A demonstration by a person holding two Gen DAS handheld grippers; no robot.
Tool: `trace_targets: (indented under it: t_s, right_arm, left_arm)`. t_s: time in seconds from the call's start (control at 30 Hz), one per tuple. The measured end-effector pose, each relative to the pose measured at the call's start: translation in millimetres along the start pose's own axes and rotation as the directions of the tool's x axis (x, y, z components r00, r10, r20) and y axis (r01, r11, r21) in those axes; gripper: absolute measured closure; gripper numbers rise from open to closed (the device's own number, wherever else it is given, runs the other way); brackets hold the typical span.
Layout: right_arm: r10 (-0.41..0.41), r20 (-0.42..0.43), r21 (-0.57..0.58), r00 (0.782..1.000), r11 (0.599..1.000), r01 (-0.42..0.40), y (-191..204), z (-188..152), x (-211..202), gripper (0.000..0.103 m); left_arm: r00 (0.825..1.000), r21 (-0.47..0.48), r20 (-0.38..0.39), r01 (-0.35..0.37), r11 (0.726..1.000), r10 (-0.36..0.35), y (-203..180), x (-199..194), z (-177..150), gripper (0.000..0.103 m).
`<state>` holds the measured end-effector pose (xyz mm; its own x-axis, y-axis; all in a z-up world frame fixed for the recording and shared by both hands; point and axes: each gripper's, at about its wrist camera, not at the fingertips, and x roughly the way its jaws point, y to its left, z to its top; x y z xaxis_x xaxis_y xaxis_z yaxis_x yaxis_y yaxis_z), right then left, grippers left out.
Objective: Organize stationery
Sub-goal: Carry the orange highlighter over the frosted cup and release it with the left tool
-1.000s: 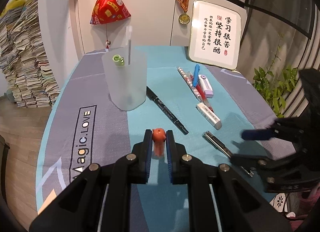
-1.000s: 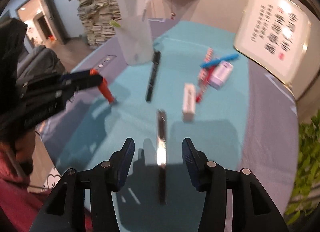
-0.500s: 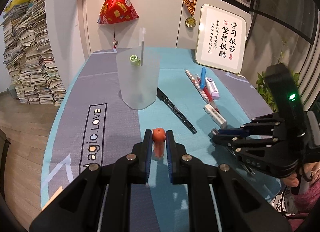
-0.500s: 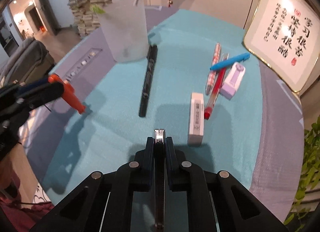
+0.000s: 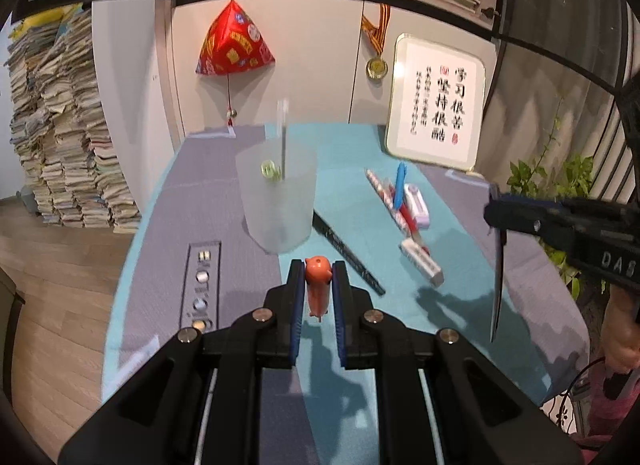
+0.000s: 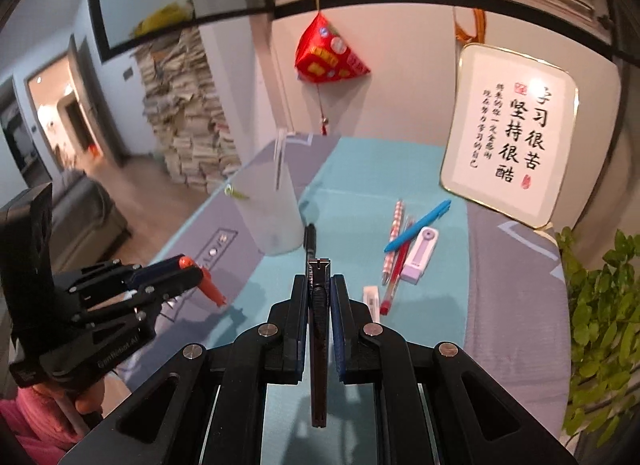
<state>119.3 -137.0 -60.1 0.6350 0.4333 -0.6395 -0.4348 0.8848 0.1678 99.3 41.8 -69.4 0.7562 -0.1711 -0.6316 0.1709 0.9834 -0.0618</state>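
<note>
Lifted off the table [image 6: 400, 169] since a second ago, the slim dark metal pen [image 6: 319, 329] hangs tip-down, clenched in the right claw [image 6: 319, 285].

Black calligraphy 学习很苦 坚持很酷 on the framed board [image 6: 510, 137] behind the frosted cup [image 6: 269, 217]; "DAS" on the right gripper [image 5: 493, 209].

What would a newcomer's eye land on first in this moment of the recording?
Probably the two loaded tools: the left hand-held gripper clamps an orange pen, the right hand-held gripper a dark pen, both lifted off the mat. Behind them stands the frosted cup, with loose pens and erasers to its right.
</note>
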Motion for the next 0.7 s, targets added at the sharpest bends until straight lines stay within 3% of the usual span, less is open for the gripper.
trace_targets:
  t_s: [0.3,0.5,0.7]
  right_arm:
    - [-0.020,-0.002,0.050,1.000,0.999,0.020,-12.3,-2.2,0.2,0.091]
    - [-0.045,0.018,0.078,0.999,0.996,0.043,-20.2,-4.0,-8.7,0.091]
    - [-0.067,0.027,0.095,0.997,0.993,0.065,-26.3,-1.2,-12.9,0.091]
  left_arm:
    - [0.994,0.011,0.106,-0.026,1.000,0.025,16.6,-9.1,72.0,0.091]
    - [0.996,-0.069,0.080,-0.027,0.997,0.033,37.2,21.9,103.9,0.091]
    - [0.999,-0.096,0.000,-0.038,0.995,0.038,46.2,54.4,99.6,0.091]
